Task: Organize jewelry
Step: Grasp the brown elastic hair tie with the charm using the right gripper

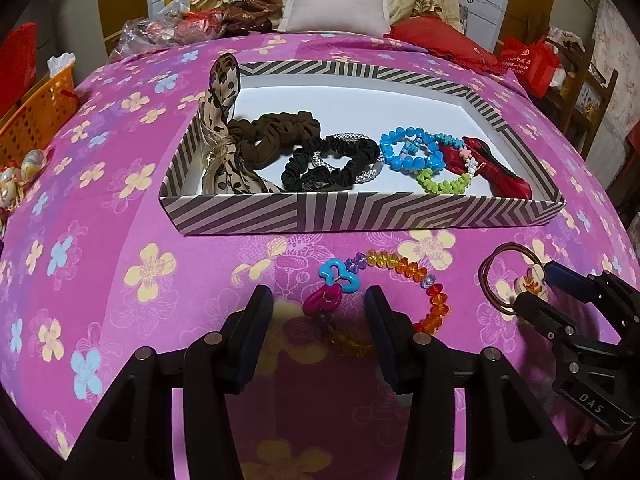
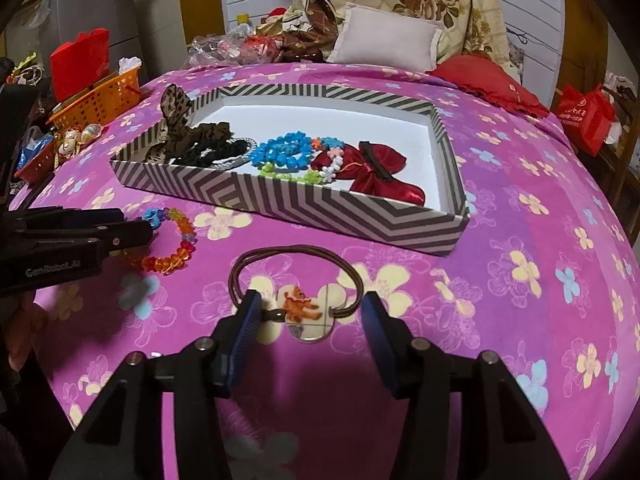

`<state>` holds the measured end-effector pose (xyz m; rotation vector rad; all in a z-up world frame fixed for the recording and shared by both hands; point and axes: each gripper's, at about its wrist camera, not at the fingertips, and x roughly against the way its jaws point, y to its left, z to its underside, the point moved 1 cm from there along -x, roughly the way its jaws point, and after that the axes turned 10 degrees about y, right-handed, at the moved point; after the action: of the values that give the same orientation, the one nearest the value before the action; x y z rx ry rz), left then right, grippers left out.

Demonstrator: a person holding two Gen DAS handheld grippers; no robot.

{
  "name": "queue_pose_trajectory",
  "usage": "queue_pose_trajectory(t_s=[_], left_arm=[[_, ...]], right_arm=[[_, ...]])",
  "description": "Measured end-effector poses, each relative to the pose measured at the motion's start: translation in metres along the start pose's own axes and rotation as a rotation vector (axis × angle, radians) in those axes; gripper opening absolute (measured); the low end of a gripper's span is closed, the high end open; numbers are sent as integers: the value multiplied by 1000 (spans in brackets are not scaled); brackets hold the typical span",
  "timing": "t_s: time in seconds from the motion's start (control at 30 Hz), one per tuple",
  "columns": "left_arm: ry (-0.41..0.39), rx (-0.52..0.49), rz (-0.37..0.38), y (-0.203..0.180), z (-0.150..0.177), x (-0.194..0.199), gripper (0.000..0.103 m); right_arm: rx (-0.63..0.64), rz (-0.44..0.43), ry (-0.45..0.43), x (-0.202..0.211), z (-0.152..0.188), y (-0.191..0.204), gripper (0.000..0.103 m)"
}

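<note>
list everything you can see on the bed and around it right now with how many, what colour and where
striped box: one, grey and white, mid-bed, open
leopard bow: one, tan and brown, over box's left wall
scrunchies: two, brown and black, in box
silver band: one, under the black scrunchie
bead bracelets in box: blue, green; others tangled, count unclear
red bow: one, box's right end
rainbow bead bracelet: one, on the bedspread before the box
brown hair tie: one, pale charm, on the bedspread
orange basket: one, left of bed
pillows: white, red, at headboard
left hand-held gripper: open, around the bracelet's blue and pink charms
right hand-held gripper: open, around the hair tie's charm
</note>
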<state>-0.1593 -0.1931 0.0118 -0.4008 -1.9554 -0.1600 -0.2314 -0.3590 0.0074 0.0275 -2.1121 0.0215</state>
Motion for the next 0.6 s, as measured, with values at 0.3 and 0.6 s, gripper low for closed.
queue_pose_trajectory(t_s=[0.3,0.6], left_arm=[[-3,-9,-12,-1,1,-1,37],[-13,-20,-20,-2,3,-1,37]], right_arm=[[-34,-50,-15,6,5,-6,31],[-80,-108,-23,11,4,-15,20]])
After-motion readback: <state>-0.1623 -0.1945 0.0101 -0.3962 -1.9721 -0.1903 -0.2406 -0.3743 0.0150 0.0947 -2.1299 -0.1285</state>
